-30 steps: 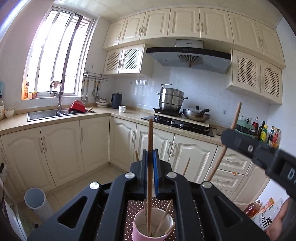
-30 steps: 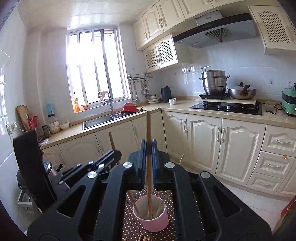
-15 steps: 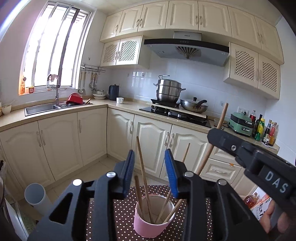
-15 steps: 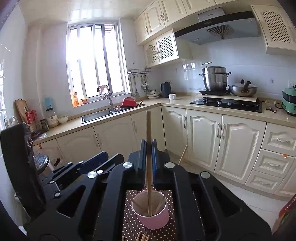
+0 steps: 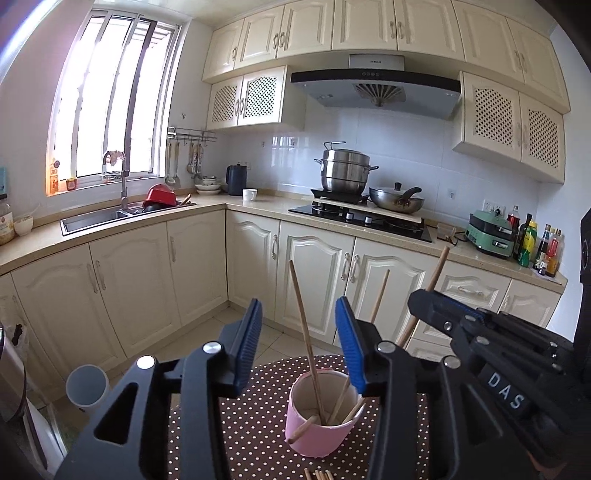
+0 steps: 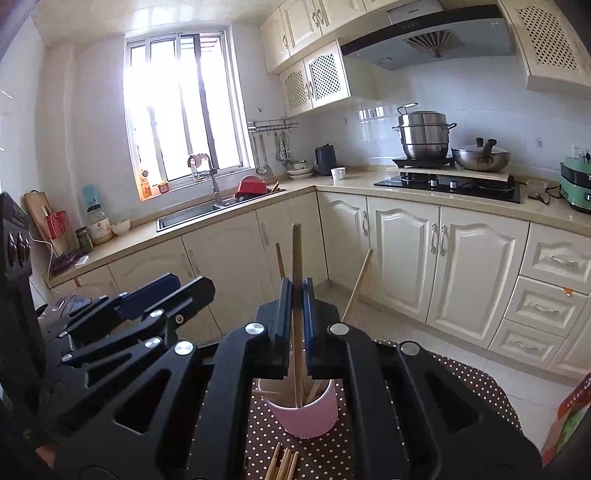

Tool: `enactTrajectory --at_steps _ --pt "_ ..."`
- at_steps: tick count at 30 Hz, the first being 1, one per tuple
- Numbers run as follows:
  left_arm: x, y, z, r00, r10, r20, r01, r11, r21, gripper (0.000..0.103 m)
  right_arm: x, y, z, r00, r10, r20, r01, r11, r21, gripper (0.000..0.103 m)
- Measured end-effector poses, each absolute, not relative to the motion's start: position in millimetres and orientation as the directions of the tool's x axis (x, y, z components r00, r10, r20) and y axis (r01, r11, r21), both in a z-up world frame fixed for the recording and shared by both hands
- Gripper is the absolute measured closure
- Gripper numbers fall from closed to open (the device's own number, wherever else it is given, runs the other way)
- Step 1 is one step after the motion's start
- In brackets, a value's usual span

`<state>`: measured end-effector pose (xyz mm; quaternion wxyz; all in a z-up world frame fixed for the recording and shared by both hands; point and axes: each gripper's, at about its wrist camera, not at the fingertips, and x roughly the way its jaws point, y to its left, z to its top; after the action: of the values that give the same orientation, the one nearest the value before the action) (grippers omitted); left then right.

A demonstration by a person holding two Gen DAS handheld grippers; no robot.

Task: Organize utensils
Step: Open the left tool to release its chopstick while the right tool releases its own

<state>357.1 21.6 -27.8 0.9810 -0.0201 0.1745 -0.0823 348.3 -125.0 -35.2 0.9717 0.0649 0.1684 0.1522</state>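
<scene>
left tool [image 5: 298, 341] jaws are opening, one chopstick [image 5: 306, 334] standing loose between them in the pink cup [image 5: 322, 424] | right tool [image 6: 296, 314] is clamped on an upright chopstick [image 6: 296, 258], long axis near vertical, tip being lowered into the cup directly below | spare chopsticks [image 6: 282, 463] lying on the dotted bench [image 6: 480, 384]

Home kitchen (stove [image 5: 365, 218], sink [image 5: 94, 219], cabinets [image 5: 369, 22]).

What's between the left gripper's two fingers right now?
In the left wrist view, the left gripper is opening; one chopstick stands free between its fingers, leaning in the pink cup. The pads don't touch it.
</scene>
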Motion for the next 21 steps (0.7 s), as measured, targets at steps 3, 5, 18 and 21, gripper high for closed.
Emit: enactTrajectory --at_steps 3,5,18,21 --pt "355 25 -28 0.924 -0.159 -0.348 0.146 0.987 -0.065 0.059 349 -126 -40 0.890 0.318 -0.325 -0.271 0.945 0.182 0.097" --pt "354 26 -29 0.923 -0.152 -0.354 0.138 0.988 -0.064 0.057 350 -126 -45 0.882 0.323 -0.344 -0.271 0.944 0.190 0.097" --pt "336 35 -32 0.909 -0.150 -0.388 0.135 0.989 -0.067 0.054 335 -125 -55 0.867 0.316 -0.384 -0.259 0.946 0.194 0.096" --pt "329 36 -31 0.909 -0.149 -0.389 0.134 0.989 -0.067 0.052 329 -125 -55 0.869 0.309 -0.387 -0.253 0.949 0.188 0.096"
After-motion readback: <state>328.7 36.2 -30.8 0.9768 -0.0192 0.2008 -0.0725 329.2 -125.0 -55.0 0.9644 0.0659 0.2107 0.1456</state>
